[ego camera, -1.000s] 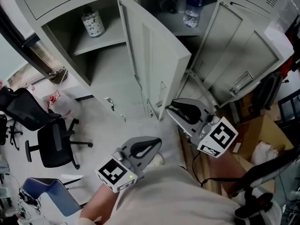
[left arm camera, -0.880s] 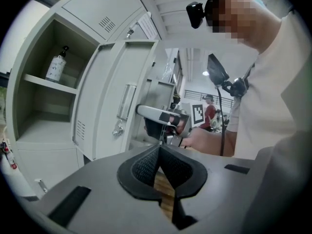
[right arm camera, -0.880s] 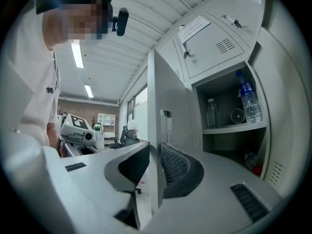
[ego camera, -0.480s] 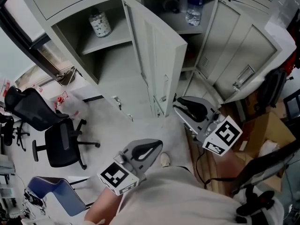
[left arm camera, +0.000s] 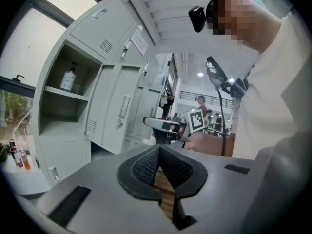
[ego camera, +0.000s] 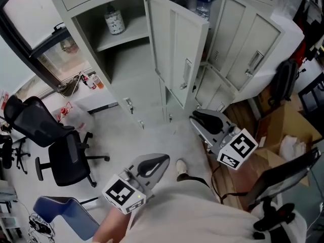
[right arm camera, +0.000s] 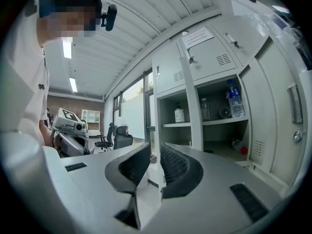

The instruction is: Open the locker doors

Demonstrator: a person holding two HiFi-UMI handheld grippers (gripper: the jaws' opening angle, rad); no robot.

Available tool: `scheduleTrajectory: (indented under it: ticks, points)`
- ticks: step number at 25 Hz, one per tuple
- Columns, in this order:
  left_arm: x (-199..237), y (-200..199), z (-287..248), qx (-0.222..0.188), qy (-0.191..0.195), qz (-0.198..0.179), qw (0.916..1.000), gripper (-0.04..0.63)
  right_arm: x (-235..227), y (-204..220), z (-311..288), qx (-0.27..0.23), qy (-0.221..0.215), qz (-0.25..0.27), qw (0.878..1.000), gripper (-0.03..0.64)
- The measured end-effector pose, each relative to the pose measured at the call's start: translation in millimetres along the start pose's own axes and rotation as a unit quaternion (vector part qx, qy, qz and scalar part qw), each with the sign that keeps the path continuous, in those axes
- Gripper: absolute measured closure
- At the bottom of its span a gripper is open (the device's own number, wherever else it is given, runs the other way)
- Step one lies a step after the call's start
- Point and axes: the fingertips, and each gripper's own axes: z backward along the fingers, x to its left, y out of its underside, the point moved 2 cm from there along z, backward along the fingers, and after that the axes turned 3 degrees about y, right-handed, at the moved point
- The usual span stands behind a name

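The grey lockers [ego camera: 126, 80] stand ahead with doors swung out. The middle door [ego camera: 179, 54] hangs wide open, and the right door [ego camera: 248, 49] is open too. The open left compartment holds a pump bottle [ego camera: 115, 20]; a water bottle [right arm camera: 235, 101] stands in the right one. My left gripper [ego camera: 161, 159] is low in front of me, well short of the lockers, its jaws shut on nothing [left arm camera: 160, 150]. My right gripper [ego camera: 197, 116] hovers below the middle door without touching it, jaws a little apart and empty [right arm camera: 155, 152].
Black office chairs [ego camera: 61, 158] and a blue chair [ego camera: 55, 211] stand on the floor at the left. A window [ego camera: 55, 49] is beside the lockers. At the right are a cardboard box [ego camera: 283, 130], a black bag [ego camera: 283, 85] and a cable on the floor.
The head view has pulled back and tilted, so the lockers sit higher and farther off, with the middle door's handle side showing. Both grippers keep about the same place and jaw state.
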Motion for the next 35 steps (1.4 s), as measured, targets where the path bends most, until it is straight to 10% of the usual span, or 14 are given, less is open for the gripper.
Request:
scheduleTrajectory:
  ticks: [15,35]
  points:
    - [-55,41,87,-0.004,0.026,-0.001,0.9997,0.584,140,21,22,0.038,-0.001,0.018,0.999,0.578]
    - [-82,63,133,-0.01,0.018,-0.007,0.9998,0.584,215,32,27,0.066,-0.033,0.057,0.996,0.584]
